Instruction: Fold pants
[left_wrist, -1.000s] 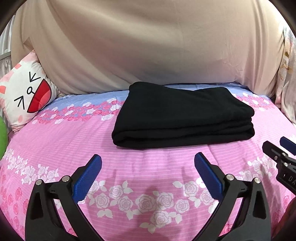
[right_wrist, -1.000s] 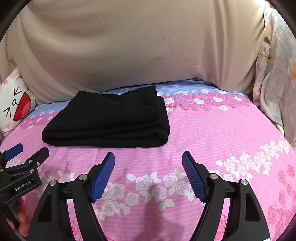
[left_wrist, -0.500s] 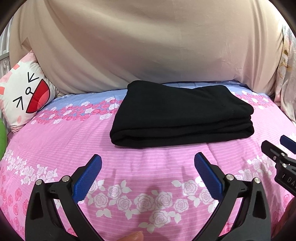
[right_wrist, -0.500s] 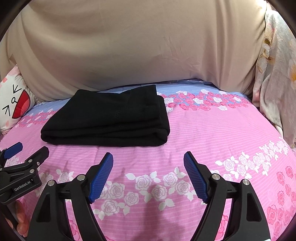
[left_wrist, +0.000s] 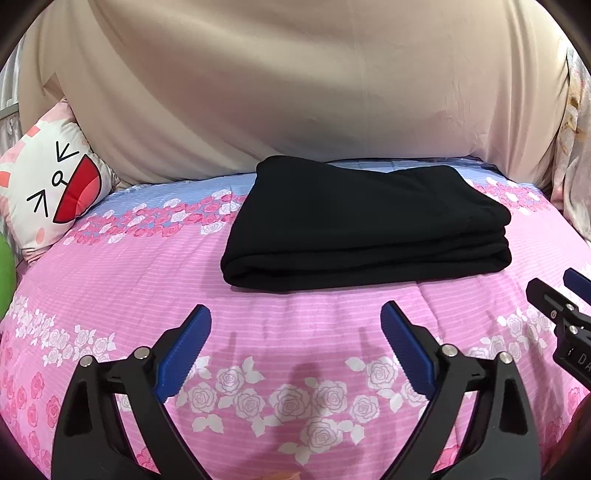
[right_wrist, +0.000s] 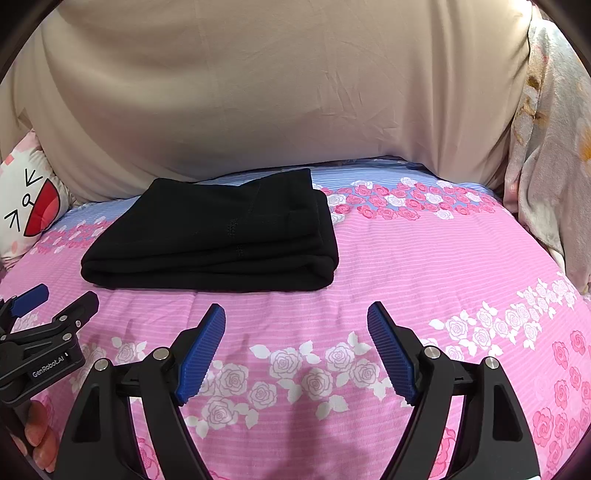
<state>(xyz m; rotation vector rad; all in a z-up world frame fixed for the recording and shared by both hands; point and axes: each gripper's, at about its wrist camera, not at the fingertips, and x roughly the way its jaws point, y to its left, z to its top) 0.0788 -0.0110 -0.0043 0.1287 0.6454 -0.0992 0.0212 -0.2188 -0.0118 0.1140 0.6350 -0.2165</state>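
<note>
Your left tongs (left_wrist: 295, 328) are closing on nothing, your right tongs (right_wrist: 295, 325) spread — both short of the folded black pants (left_wrist: 365, 225) on the bed (left_wrist: 147, 273).

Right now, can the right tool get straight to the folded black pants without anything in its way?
Probably yes. The right tool stands apart from the folded black pants, nothing between its pads, only bare pink bedspread ahead. The left tool sits off to the side, clear.
</note>
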